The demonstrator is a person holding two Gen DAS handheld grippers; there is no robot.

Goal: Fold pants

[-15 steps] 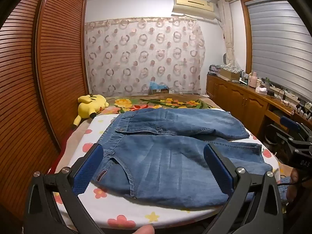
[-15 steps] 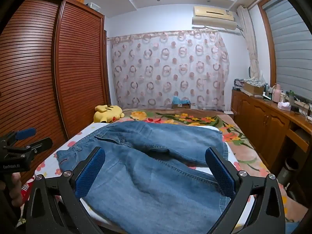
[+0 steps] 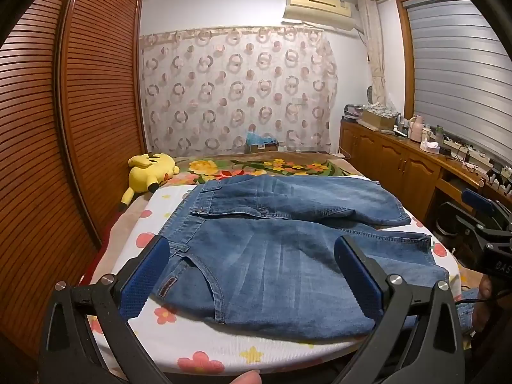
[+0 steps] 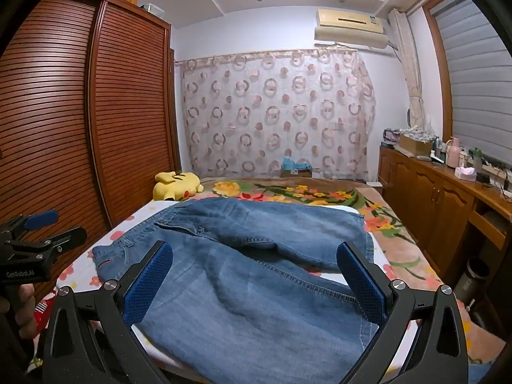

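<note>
Left gripper [image 3: 252,275]: jaws spread wide, nothing between them, blue pads [image 3: 145,283] hanging just over the near edge of the jeans [image 3: 288,256] without touching as far as can be told. Right gripper [image 4: 256,280]: same deal, jaws wide apart, gripping nothing, blue pads [image 4: 148,283] above the near leg of the denim.

Jeans spread flat on a white flower-print sheet [image 3: 192,345] covering the near end of the bed. Waistband toward the left side, legs running off to the right. One leg lying nearer, the other farther back, a strip of sheet peeking between the two hems on the right. Small red-edged label [image 3: 168,286] showing near the front pocket, close to the left pad of the left gripper. Some soft wrinkles in the fabric, otherwise pretty flat.

Also catching the other tool in each view: right one poking in at the right edge of the left camera, left one at the left edge of the right camera.

Farther out: yellow plush toy [image 3: 150,172] lying on the far left of the bed, on a floral blanket [image 3: 272,166]. Slatted wooden wardrobe doors [image 3: 80,128] along the left wall, circle-pattern curtain [image 3: 236,86] at the back with an air conditioner [image 3: 316,6] above it, wooden cabinets [image 3: 400,166] with clutter on top along the right.
</note>
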